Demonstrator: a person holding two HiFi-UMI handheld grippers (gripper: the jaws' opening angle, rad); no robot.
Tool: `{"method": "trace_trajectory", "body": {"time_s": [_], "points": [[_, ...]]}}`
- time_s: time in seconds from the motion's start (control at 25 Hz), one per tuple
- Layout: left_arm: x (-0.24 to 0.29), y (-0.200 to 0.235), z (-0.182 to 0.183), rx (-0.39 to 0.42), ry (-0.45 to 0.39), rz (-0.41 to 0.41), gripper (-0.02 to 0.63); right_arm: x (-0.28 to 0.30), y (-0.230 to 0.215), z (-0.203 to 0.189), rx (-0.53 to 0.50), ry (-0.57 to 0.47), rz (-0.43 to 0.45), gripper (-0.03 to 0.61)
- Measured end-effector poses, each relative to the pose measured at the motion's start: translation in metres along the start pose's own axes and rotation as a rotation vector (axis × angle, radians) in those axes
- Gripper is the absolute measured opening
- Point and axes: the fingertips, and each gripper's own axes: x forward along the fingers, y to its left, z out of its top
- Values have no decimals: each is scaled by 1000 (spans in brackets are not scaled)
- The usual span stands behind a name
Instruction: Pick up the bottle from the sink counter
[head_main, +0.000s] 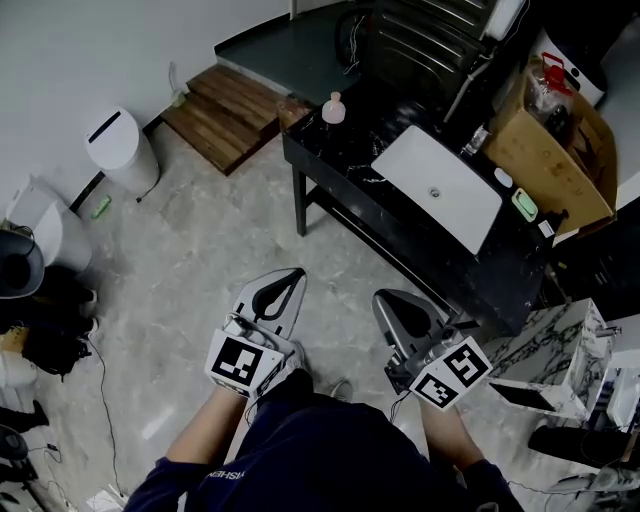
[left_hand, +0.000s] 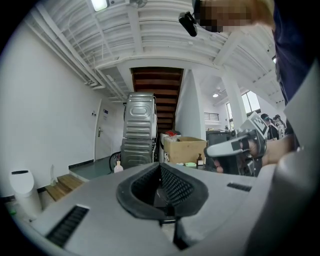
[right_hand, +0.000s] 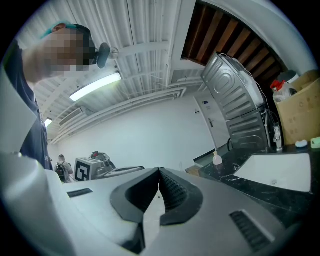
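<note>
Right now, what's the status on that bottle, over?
Left gripper, right gripper: both shut, empty. Bottle upright on counter corner, untouched. Nothing visibly blocking approach.

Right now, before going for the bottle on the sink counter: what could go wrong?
1. The bottle stands near the counter's end corner; a nudge could push it off.
2. The left gripper and right gripper are both shut; reaching in without opening would likely knock it over.

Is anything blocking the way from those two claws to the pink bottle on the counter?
Nothing visible does: only open floor lies between the left gripper, the right gripper and the bottle on the counter.
</note>
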Motion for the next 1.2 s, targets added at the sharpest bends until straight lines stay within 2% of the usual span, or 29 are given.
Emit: {"method": "trace_trajectory", "body": {"time_s": [0.8,1.2], "points": [[20,98,8,-6,-21,-50,8,98,-7,11,-7,-13,-57,23],[22,122,2,8,-12,-58,8,122,-8,10,-7,-13,-65,23]]}}
